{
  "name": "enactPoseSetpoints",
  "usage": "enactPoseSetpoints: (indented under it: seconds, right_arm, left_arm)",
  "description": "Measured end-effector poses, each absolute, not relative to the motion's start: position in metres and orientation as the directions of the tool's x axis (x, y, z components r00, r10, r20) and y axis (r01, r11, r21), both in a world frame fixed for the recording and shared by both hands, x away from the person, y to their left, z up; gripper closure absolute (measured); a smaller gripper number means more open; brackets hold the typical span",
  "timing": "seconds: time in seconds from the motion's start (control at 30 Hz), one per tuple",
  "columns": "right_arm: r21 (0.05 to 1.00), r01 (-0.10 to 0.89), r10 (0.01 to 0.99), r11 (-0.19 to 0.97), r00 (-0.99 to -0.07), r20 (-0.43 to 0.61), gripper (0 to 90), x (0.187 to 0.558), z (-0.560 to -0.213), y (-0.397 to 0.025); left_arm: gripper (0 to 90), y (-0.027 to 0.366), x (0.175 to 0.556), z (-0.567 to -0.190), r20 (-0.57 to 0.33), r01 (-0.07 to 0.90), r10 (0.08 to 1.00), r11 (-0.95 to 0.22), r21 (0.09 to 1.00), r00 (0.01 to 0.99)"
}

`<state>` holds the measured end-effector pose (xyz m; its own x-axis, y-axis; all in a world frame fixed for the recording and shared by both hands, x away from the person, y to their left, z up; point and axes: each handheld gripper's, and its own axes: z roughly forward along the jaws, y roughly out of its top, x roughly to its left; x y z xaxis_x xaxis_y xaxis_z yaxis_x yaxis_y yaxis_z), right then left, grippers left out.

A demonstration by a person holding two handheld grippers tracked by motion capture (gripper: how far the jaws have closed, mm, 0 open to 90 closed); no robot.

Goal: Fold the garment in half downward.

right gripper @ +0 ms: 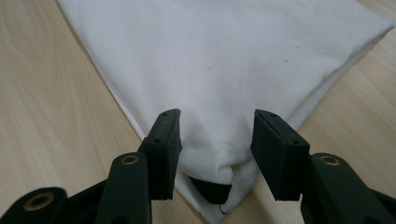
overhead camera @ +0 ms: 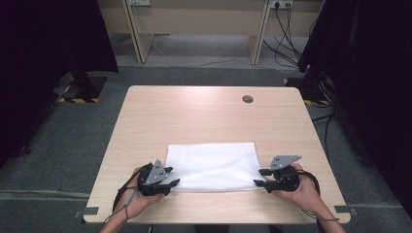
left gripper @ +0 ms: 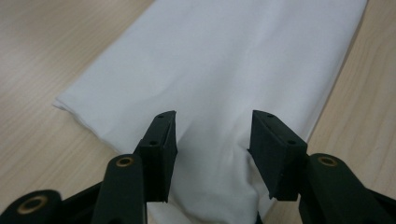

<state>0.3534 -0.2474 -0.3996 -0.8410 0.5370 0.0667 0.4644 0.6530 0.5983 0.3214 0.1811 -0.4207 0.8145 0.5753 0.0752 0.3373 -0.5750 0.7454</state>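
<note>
1. Forearms and hands are coming in at the bottom of the high view, each holding a gripper at a near corner of a folded white cloth (overhead camera: 212,165). It is lying flat on the near half of the wooden worktop (overhead camera: 204,114). The left gripper (overhead camera: 173,176) is sitting at the cloth's near left corner, the right gripper (overhead camera: 260,177) at its near right corner. A round hole (overhead camera: 248,99) is showing near the worktop's far edge, along with grey floor, cables and dark curtains beyond.
2. Close up in the left gripper view, the left gripper (left gripper: 213,135) is holding its fingers (left gripper: 161,149) spread apart, released, with the cloth (left gripper: 233,60) lying beneath and between them. Layered folded edges are showing along the cloth's left side.
3. Close up in the right gripper view, the right gripper (right gripper: 215,135) is likewise keeping its fingers (right gripper: 279,151) parted over the cloth's (right gripper: 224,56) corner, which is lifting slightly and showing a dark gap underneath.
</note>
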Motion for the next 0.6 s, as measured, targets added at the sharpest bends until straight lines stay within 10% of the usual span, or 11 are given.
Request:
enactPoseSetpoints:
  seconds: [0.6]
  right_arm:
    - [0.611,0.471,0.549,0.636,-0.833,0.071,54.0,0.351,-0.4024,-0.2498]
  left_arm:
    - [54.2,0.1824,0.3289,-0.4256,0.062,0.374,0.596,-0.577,0.726,0.8]
